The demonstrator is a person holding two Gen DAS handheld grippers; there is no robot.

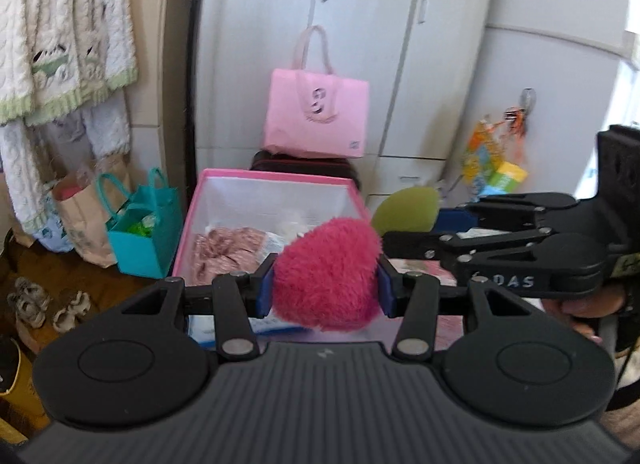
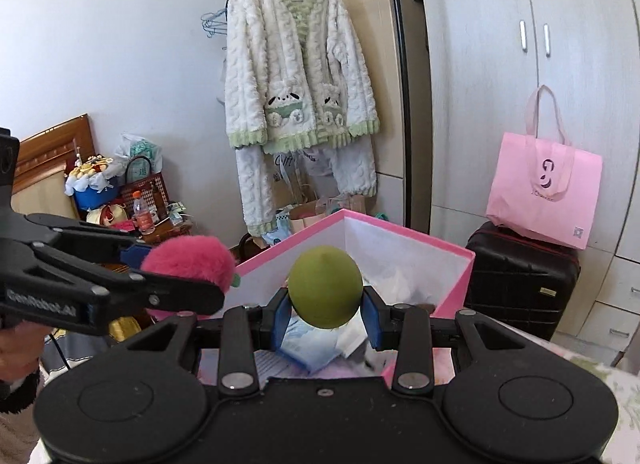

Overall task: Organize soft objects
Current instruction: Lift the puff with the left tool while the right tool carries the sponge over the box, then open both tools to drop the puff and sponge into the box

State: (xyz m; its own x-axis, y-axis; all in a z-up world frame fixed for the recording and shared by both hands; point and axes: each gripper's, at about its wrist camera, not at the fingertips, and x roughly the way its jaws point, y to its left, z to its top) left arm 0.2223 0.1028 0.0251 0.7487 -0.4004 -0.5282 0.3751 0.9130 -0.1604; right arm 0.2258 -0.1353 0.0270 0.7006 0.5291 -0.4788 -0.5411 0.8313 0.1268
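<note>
Two soft toys being held near the pink storage box [image 2: 404, 242]

The left gripper [image 1: 326, 290] is clamping a fuzzy pink plush [image 1: 326, 274] in front of the box; the right gripper [image 2: 326, 314] is squeezing a smooth green plush [image 2: 325, 286] just before its near rim, with folded fabrics lying inside.

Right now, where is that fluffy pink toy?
The pink toy is clamped in the left hand-held gripper, in front of the pink box. In the right wrist view it shows left of the green ball.
</note>
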